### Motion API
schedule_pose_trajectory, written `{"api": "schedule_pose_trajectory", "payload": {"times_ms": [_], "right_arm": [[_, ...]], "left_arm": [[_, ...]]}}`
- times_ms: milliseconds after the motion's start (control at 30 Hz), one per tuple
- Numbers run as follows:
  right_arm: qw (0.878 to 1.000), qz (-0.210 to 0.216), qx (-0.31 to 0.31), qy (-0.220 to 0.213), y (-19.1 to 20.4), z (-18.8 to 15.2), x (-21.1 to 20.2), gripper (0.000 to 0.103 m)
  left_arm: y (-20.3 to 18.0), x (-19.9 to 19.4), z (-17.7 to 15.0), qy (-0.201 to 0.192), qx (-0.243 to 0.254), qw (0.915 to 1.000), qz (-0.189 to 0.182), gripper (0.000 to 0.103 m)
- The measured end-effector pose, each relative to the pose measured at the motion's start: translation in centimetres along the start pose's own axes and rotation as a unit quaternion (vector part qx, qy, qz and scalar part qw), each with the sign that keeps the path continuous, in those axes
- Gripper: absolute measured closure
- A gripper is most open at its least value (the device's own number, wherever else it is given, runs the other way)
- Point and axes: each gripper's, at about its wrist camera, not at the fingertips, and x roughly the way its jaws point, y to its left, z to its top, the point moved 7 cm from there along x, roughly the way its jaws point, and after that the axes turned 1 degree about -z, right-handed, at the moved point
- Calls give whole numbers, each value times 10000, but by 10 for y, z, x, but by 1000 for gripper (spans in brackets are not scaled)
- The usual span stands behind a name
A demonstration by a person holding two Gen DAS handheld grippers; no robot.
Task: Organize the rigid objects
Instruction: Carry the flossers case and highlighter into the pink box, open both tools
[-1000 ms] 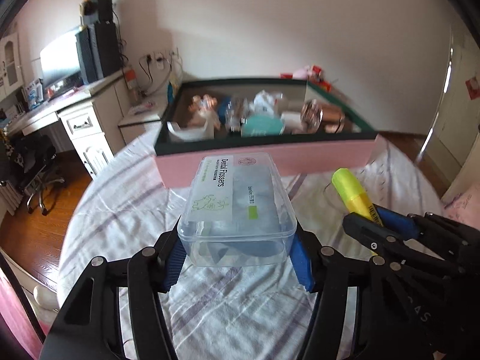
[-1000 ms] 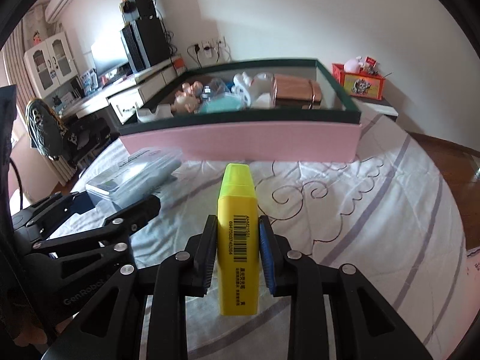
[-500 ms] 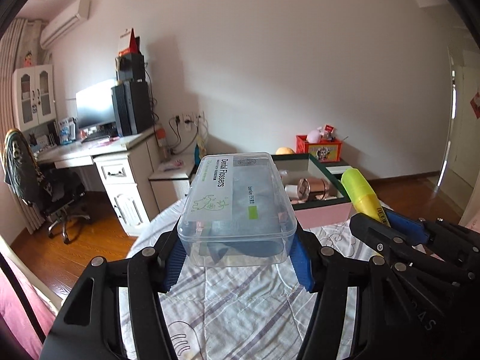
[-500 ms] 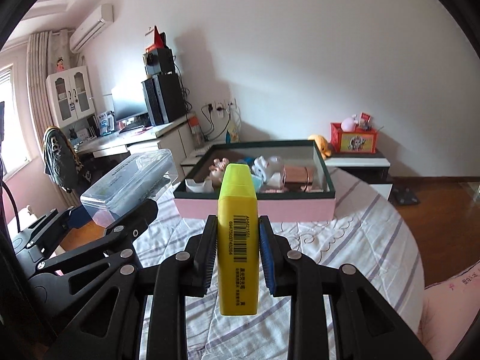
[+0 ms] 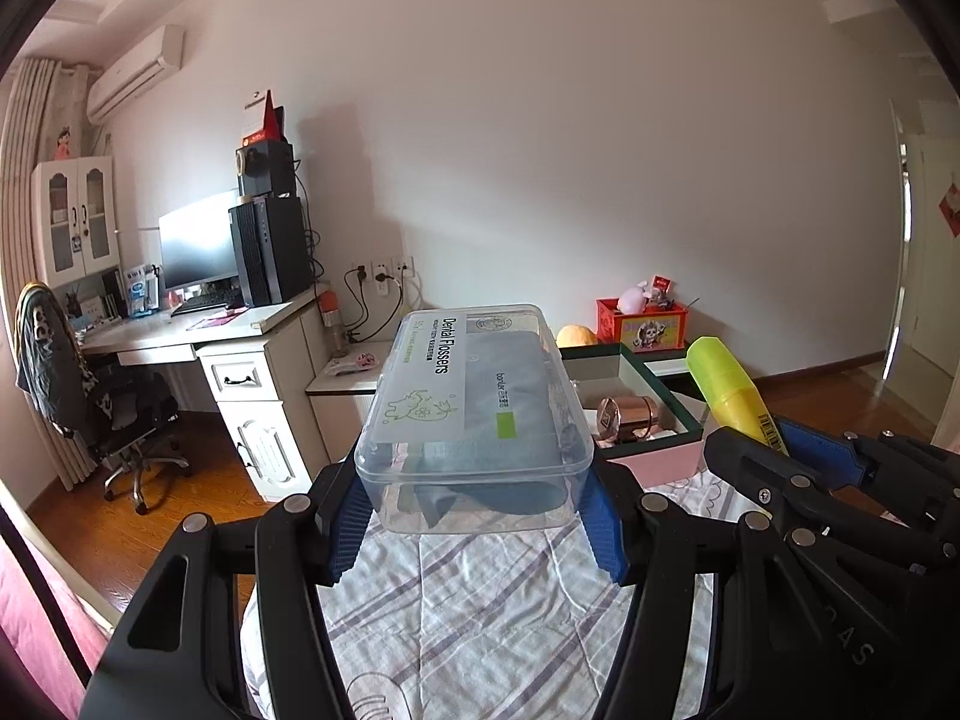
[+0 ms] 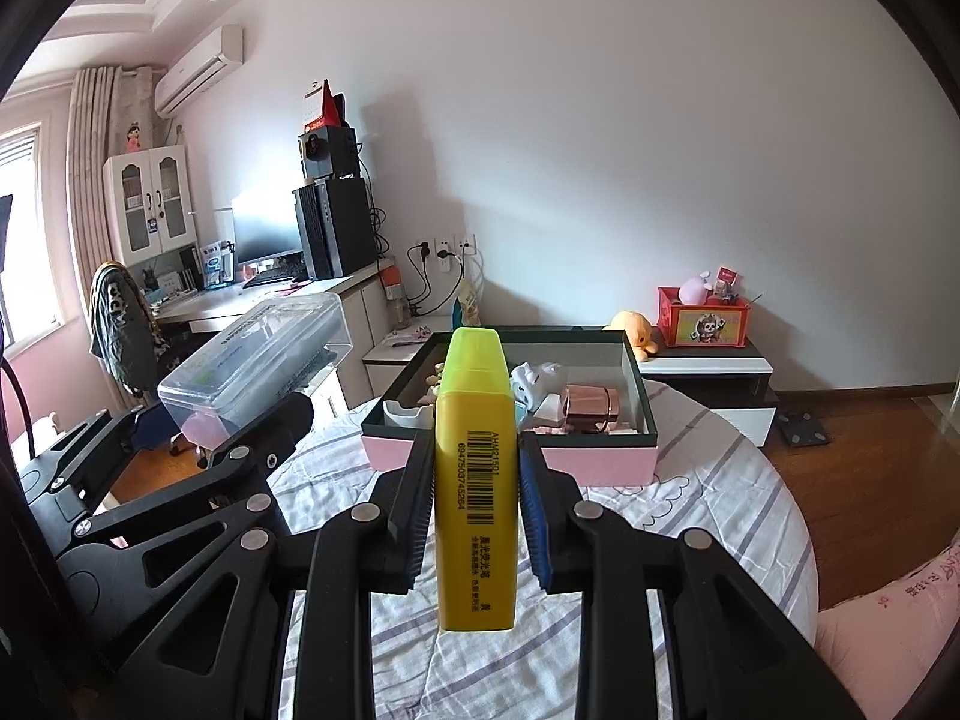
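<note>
Left wrist view: your left gripper [image 5: 477, 525] is clamping a clear plastic box [image 5: 474, 414] labelled "Dental Flossers" between its blue pads [image 5: 347, 531], holding it level in the air above the striped cloth [image 5: 480, 600] of the round table. At 2 o'clock from the box, your right gripper [image 5: 774, 450] is carrying a yellow highlighter [image 5: 729, 387], its cap tilting toward 11 o'clock. Behind both, the open storage box [image 5: 666, 465] with pink walls and a dark green rim is sitting on the table; a copper-coloured cylinder [image 5: 627, 414] is lying inside it.

Right wrist view: your right gripper [image 6: 477, 510] is pinching the highlighter [image 6: 477, 480] by its flat sides, the barcode face turned toward the camera and the cap pointing to 12 o'clock, held clear of the cloth [image 6: 690, 510]. The storage box [image 6: 510, 459] is lying directly beyond the highlighter's cap, well apart from it, holding the cylinder [image 6: 591, 408] and several small items too crowded to identify. At 9 o'clock, your left gripper [image 6: 240, 420] is holding the plastic box [image 6: 252, 354] tilted up toward 1 o'clock. A desk with a monitor [image 6: 267, 237] is standing at 10 o'clock against the wall.
</note>
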Motion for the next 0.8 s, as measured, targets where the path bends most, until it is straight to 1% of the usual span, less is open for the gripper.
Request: {"api": "schedule_pose_trajectory", "payload": {"times_ms": [200,333,400,467,500,533,633,733,800], "right_arm": [[9999,-121,-57,-1,-17,14,26,76],[9997,-204,-83,61,-35,29,62,76],[9996,-245,-95,122,-44,36,82,76],[9993,-270,-84,257,-56,40,109,76],[9993,-239,-46,301,-60,42,119,76],[9991,-217,-13,371,-65,42,131,76],[9974,-271,21,669,-80,37,172,76],[9942,-279,97,1032,-92,24,207,76],[9927,-263,152,1163,-97,18,222,76]], "left_arm": [[-13,49,18,7,170,9998,-51,42],[-22,101,31,135,275,9994,-168,42],[-26,132,32,334,320,9986,-270,42],[-30,164,30,538,243,9971,-480,42],[-32,182,27,733,213,9954,-582,42],[-34,198,23,904,213,9938,-611,42],[-37,238,9,1250,191,9897,-672,42],[-36,264,-6,1527,148,9861,-636,42],[-34,276,-15,1686,94,9836,-635,42]]}}
